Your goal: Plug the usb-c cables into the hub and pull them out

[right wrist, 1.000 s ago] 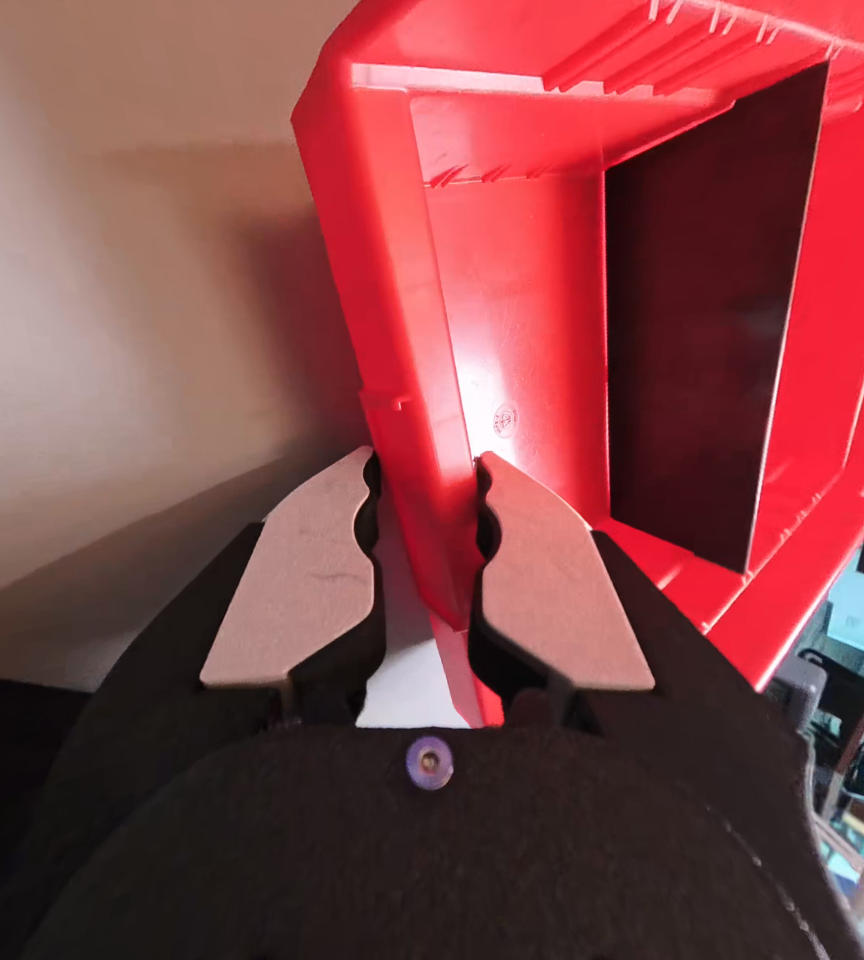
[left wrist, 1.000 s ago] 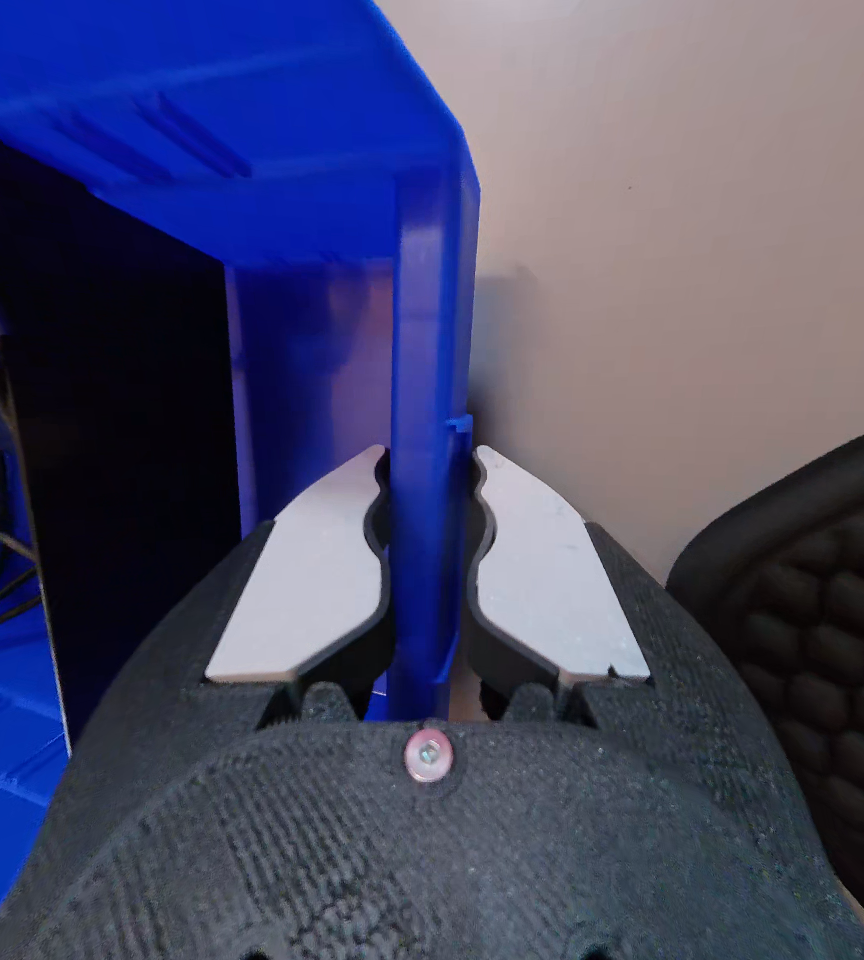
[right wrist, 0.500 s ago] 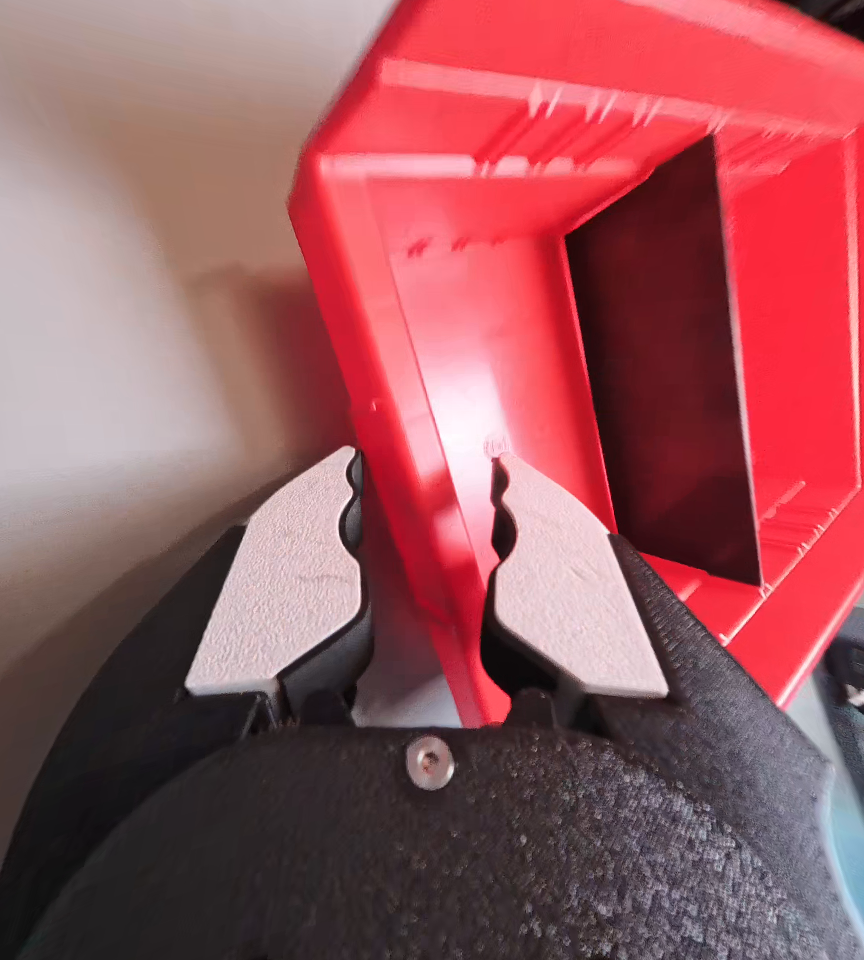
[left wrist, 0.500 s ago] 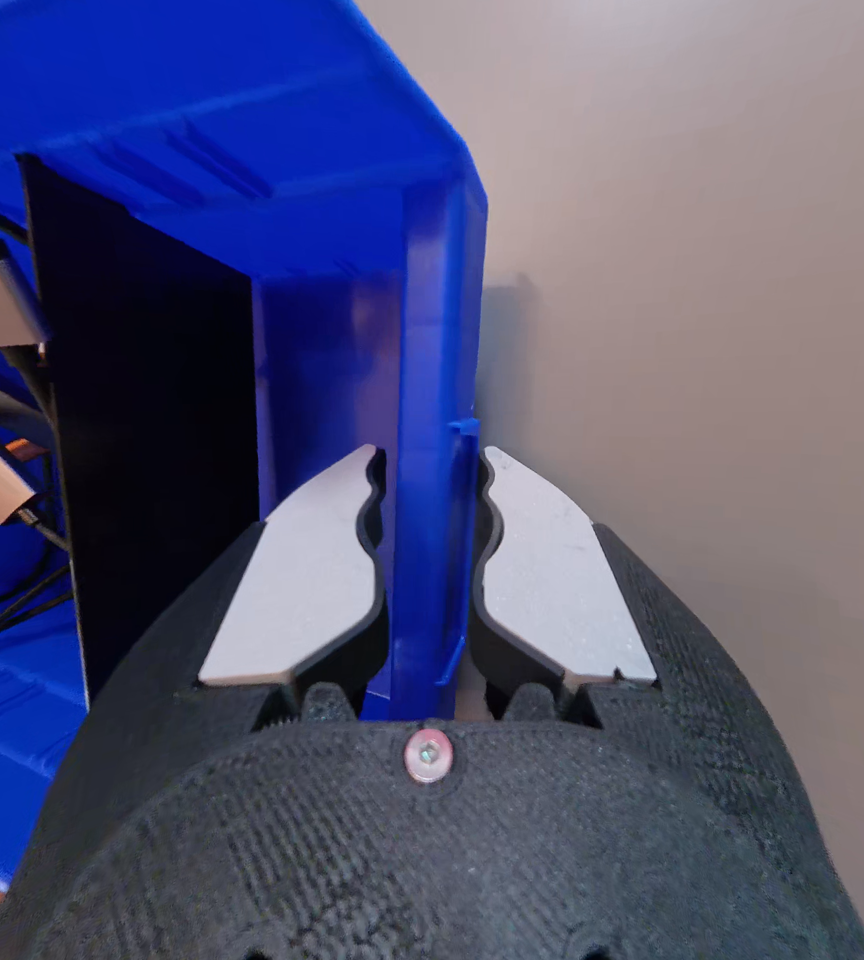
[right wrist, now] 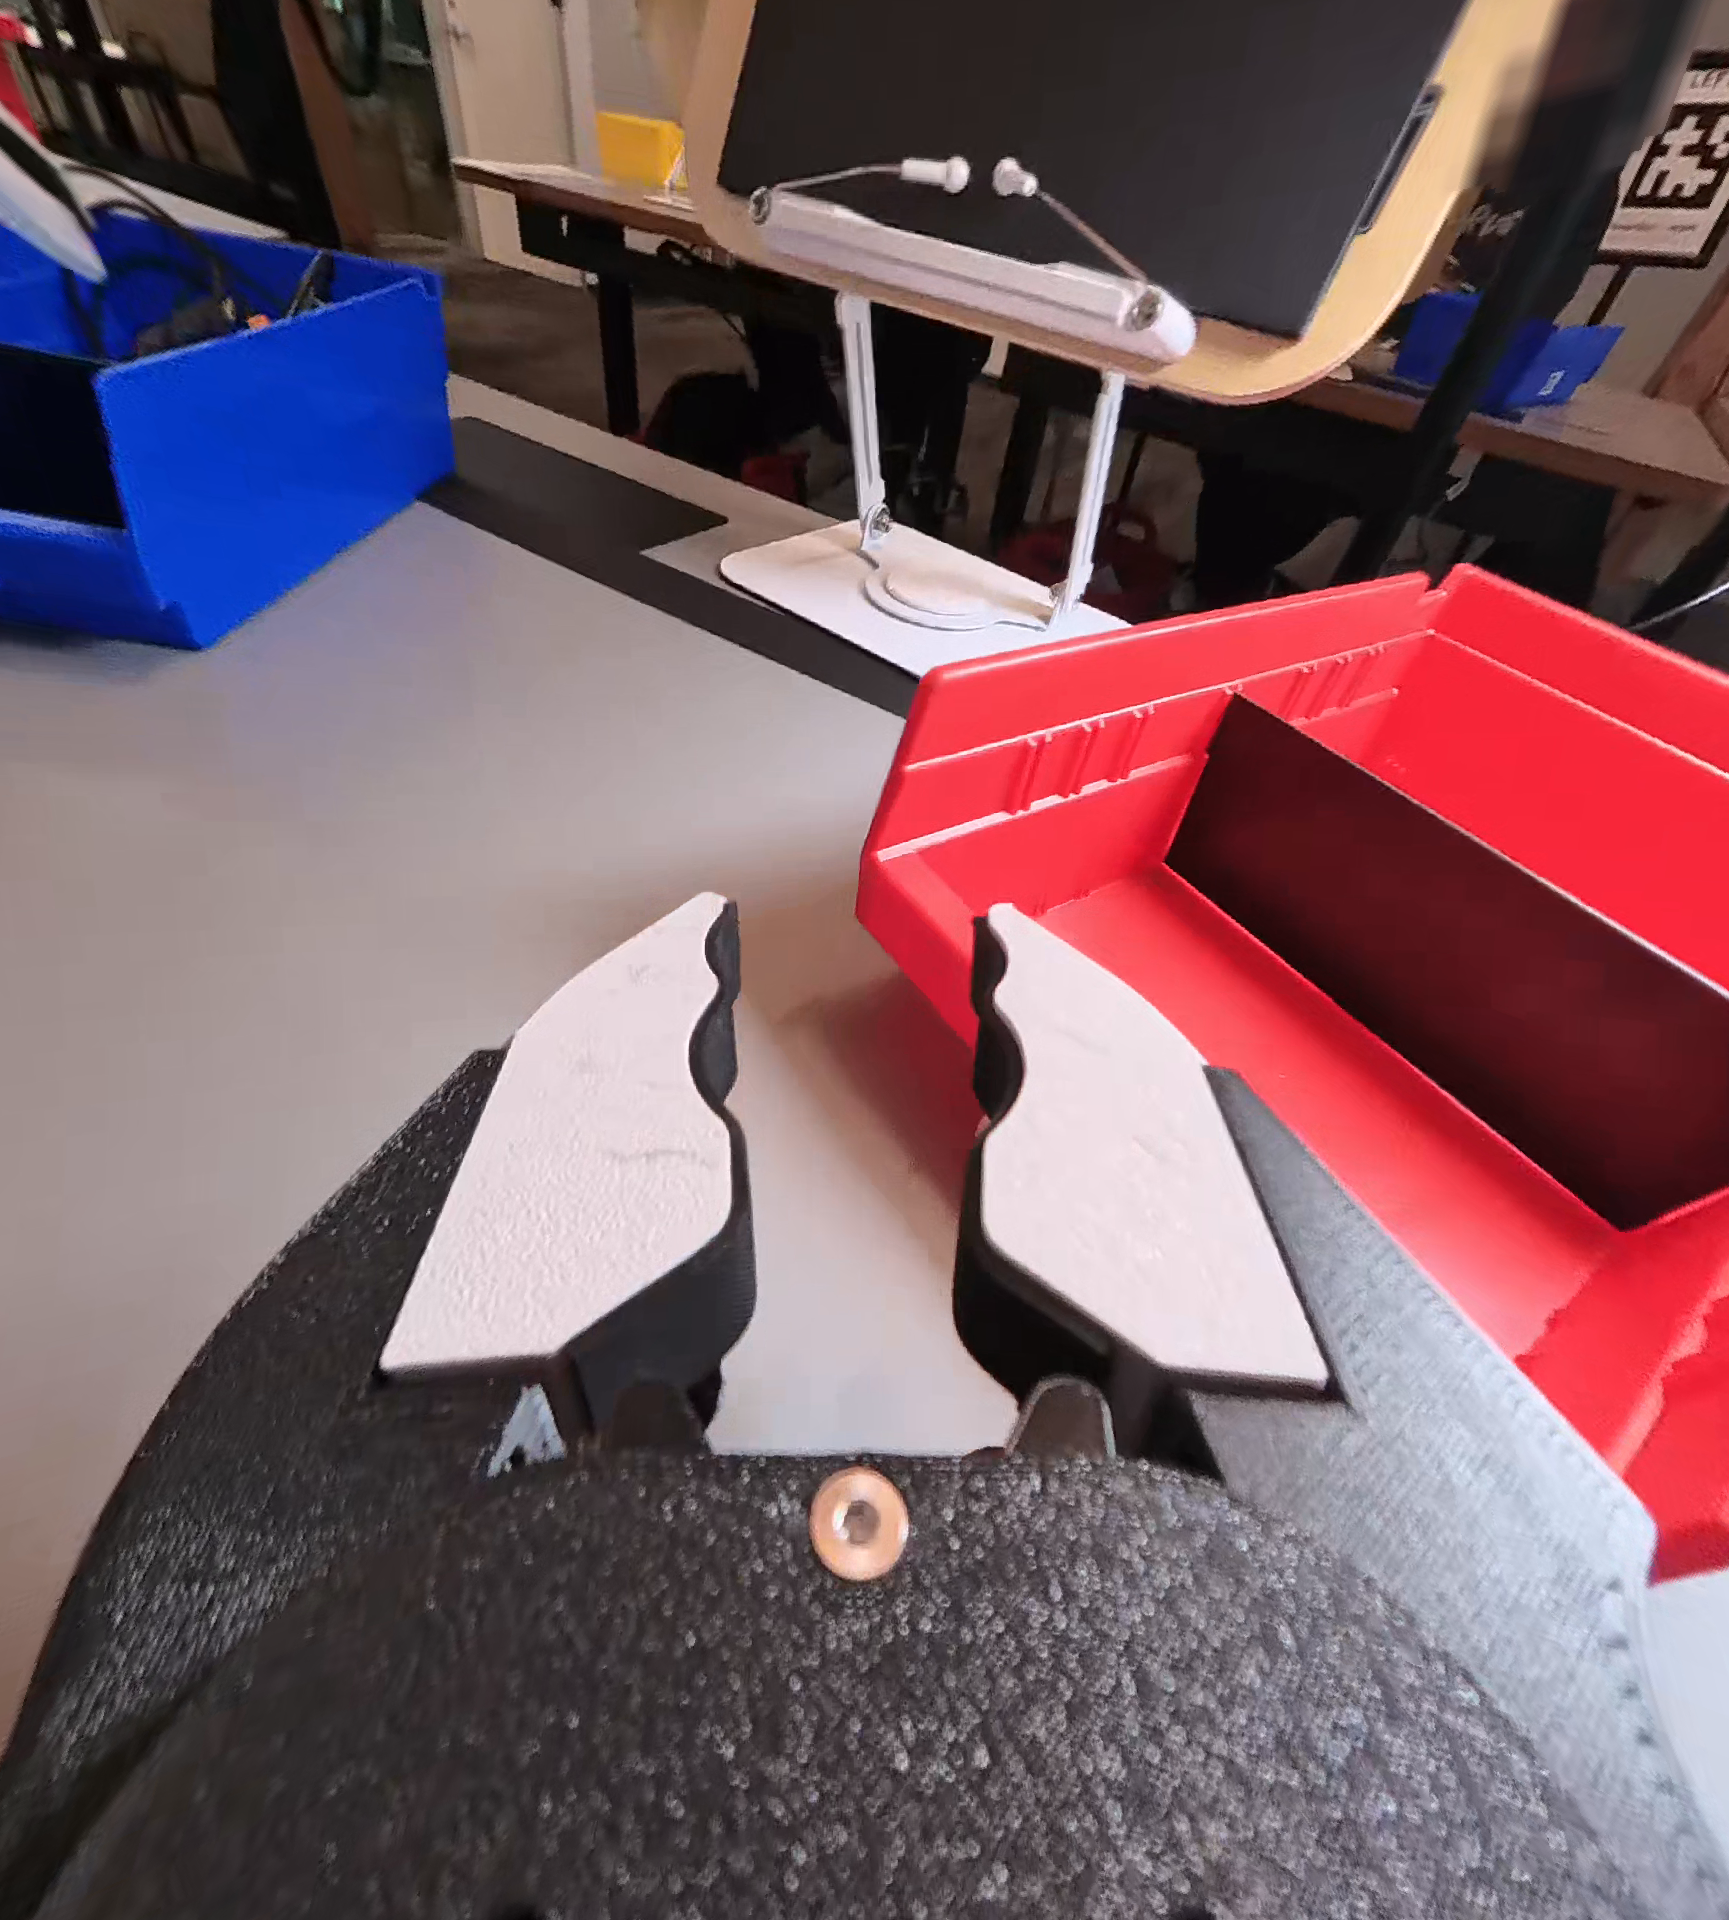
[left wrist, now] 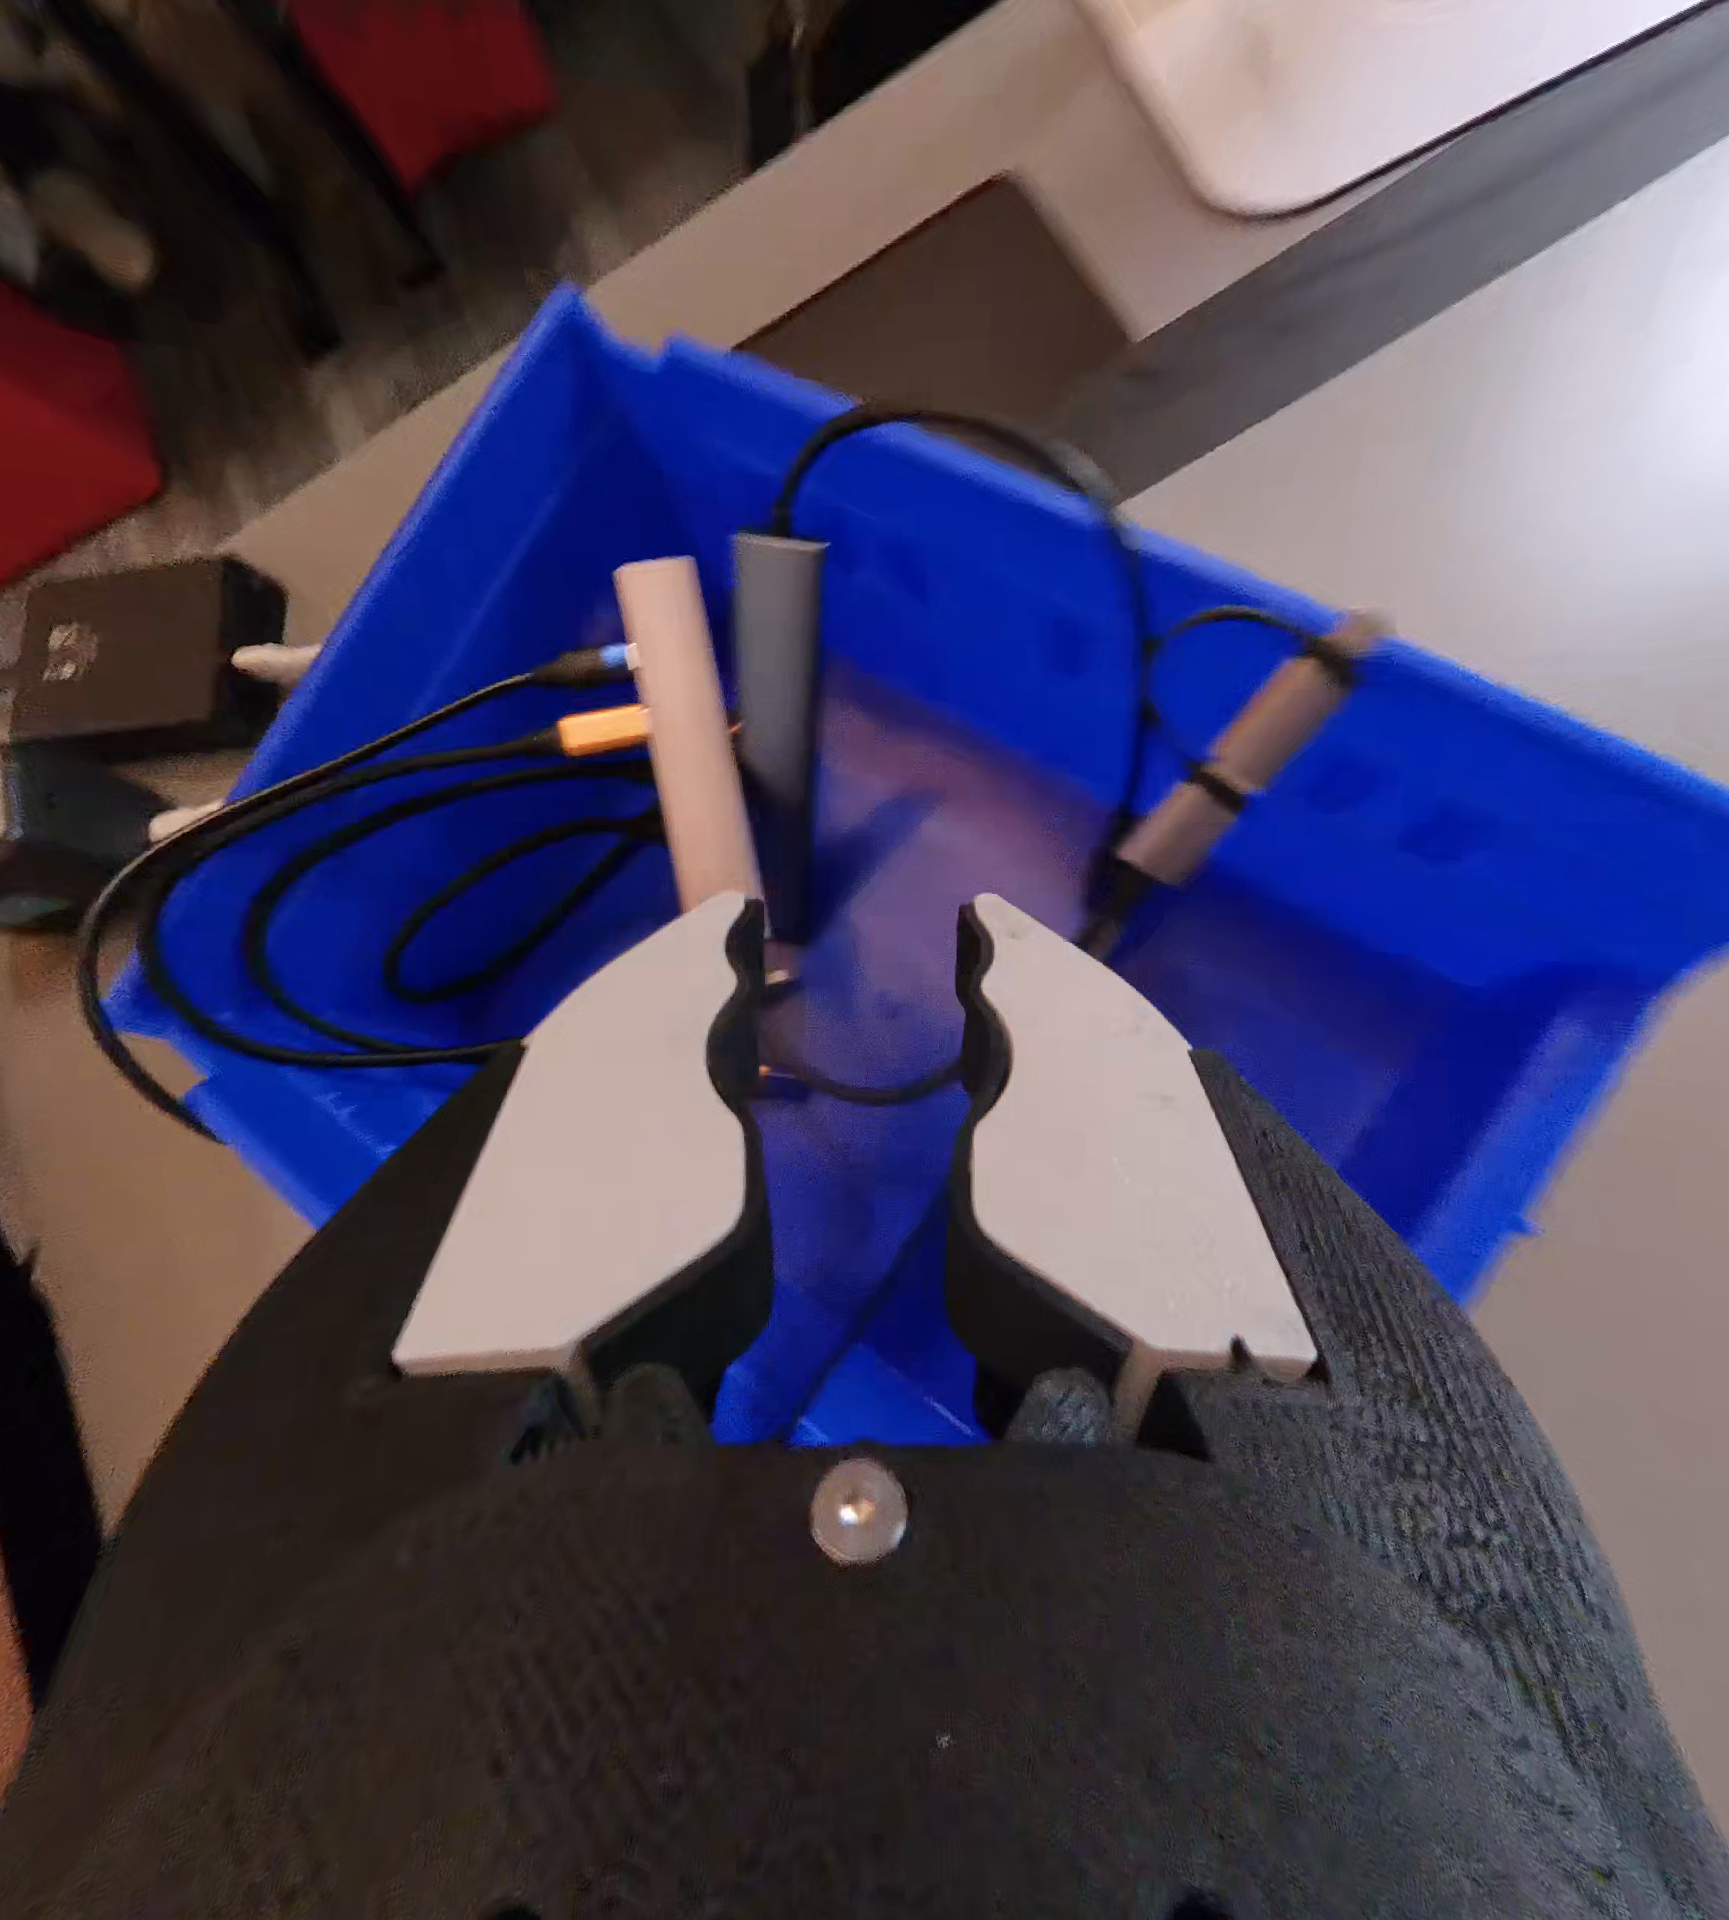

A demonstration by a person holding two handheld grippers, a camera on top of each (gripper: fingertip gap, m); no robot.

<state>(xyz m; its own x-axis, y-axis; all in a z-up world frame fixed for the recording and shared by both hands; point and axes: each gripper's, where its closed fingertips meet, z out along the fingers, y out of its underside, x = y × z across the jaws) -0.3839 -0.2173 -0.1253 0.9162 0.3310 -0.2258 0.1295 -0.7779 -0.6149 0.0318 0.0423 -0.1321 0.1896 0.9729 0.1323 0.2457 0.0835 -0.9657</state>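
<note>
Just ahead of the left gripper (left wrist: 858,920), whose jaws stand apart and empty, the light hub (left wrist: 685,727) and dark hub (left wrist: 777,665) lean upright in the blue bin (left wrist: 1462,883), black cables (left wrist: 340,862) coiled to the gripper's left. Best to come down squarely on one hub's body — not the cords. The right gripper (right wrist: 852,930) also gapes empty over the table (right wrist: 320,883), the red bin (right wrist: 1047,758) just to its right — ready to take a plug.

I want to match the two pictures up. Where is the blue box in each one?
Left wrist view: the blue box fills the middle, just beyond the open left gripper, with cables inside.
Right wrist view: the same blue box sits far off at the upper left.
Shared landmark: the grey table under it.
</note>
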